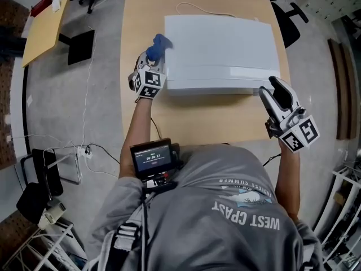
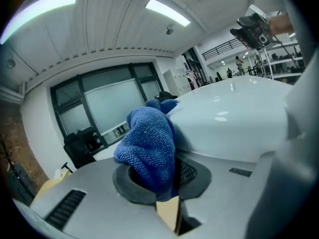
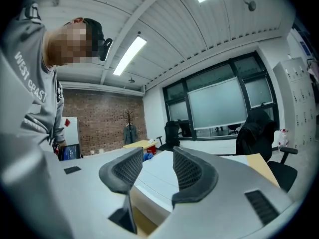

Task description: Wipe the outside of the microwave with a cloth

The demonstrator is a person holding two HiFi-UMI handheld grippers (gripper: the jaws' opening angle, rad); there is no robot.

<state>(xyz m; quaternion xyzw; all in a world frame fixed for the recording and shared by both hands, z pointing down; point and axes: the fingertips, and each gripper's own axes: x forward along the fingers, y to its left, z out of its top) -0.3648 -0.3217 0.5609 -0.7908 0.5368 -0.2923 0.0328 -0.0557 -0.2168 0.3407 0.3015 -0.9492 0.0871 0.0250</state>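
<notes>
White box-shaped microwave [image 1: 220, 49] sits on a light wooden table [image 1: 197, 123], toward the 12 o'clock end of the tabletop in the head view, with its door edge facing 6 o'clock. A thin white cable [image 1: 197, 9] loops on the table just past its 12 o'clock side.

The left gripper [image 1: 153, 61] is at the microwave's 9 o'clock side, near the 10 o'clock corner. Its jaws are nearly together and clamped on a bunched blue terry cloth [image 1: 158, 45]. In the left gripper view the cloth [image 2: 147, 148] fills the gap between the dark pads and bulges up over them, and its far end lies against the microwave's white wall [image 2: 234, 118] (it appears to touch there, at the upper edge).

The right gripper [image 1: 274, 89] is at the microwave's 5 o'clock corner, over bare table and close to the appliance; whether it touches cannot be told. Its jaws stand moderately apart with nothing gripped. In the right gripper view only the microwave's top [image 3: 159, 176] shows through the gap, farther off.

At 6 o'clock in the head view, a small black screen unit [image 1: 151, 158] hangs on the person's grey shirt [image 1: 225, 219].
</notes>
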